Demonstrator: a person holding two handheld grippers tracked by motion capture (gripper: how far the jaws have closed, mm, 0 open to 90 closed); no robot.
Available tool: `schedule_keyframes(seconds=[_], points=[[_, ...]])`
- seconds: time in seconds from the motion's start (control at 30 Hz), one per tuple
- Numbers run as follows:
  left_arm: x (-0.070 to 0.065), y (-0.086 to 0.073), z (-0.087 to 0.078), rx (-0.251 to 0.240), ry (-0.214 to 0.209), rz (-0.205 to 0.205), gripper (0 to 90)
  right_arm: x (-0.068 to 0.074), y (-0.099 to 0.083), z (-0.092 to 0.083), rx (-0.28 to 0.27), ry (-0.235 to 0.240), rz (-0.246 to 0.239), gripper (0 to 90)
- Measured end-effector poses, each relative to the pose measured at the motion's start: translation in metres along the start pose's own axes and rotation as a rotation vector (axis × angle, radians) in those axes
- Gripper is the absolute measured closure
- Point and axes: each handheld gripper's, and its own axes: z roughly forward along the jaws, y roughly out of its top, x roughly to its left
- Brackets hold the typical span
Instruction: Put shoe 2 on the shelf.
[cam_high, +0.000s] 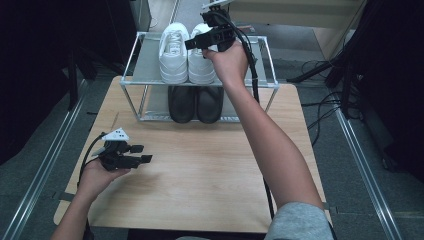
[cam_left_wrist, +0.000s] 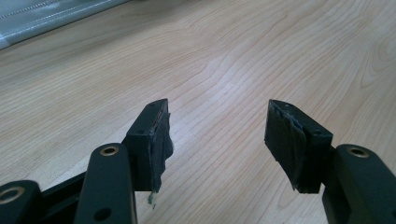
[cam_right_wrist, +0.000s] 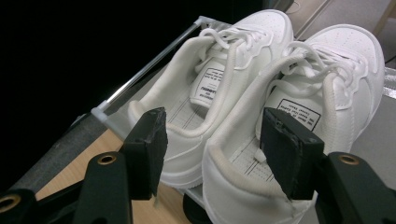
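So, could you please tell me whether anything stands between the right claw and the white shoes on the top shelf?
Nothing visible does. The right claw hangs open just behind the heels of the white shoes, with clear air between its pads and the collars. The rack rails run along the sides, not across the approach.

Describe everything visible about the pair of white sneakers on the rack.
The white sneakers stand side by side on the top shelf of the wire shoe rack, heels toward the person and toes pointing away. They look like smooth leather or a synthetic, with white laces, perforated toe caps, padded collars and printed labels on the tongues. They sit upright, their inner sides close together. The right gripper hangs open over the heels, and whether it touches them cannot be told. A dark pair sits on the shelf below.
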Motion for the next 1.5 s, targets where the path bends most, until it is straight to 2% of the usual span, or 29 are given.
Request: schedule_keyframes(seconds=[0.17,0.43,0.57,0.73,0.97,1.0,1.5], points=[[0.0,0.0,-0.001,-0.004,0.008,0.003,40.8,0.003,-0.007,-0.01,-0.008,0.019,-0.025,41.7],[0.0,0.0,0.0,0.006,0.01,0.007,40.8,0.001,-0.022,-0.022,0.001,0.074,-0.037,42.2],[0.001,0.0,-0.001,0.008,0.006,0.002,40.7,0.005,-0.029,-0.026,0.001,0.059,-0.069,41.5],[0.0,-0.001,0.0,0.009,0.01,0.007,40.6,0.007,-0.041,-0.028,0.013,0.075,-0.091,44.5],[0.0,0.0,0.0,0.013,0.004,0.007,40.6,0.01,-0.058,-0.027,0.009,0.097,-0.106,41.7],[-0.001,0.0,0.001,0.009,0.008,0.006,40.6,0.01,-0.068,-0.022,0.005,0.117,-0.109,42.1],[-0.002,-0.001,0.001,0.007,0.011,0.0,40.6,0.014,-0.117,-0.003,0.021,0.172,-0.133,41.1]])
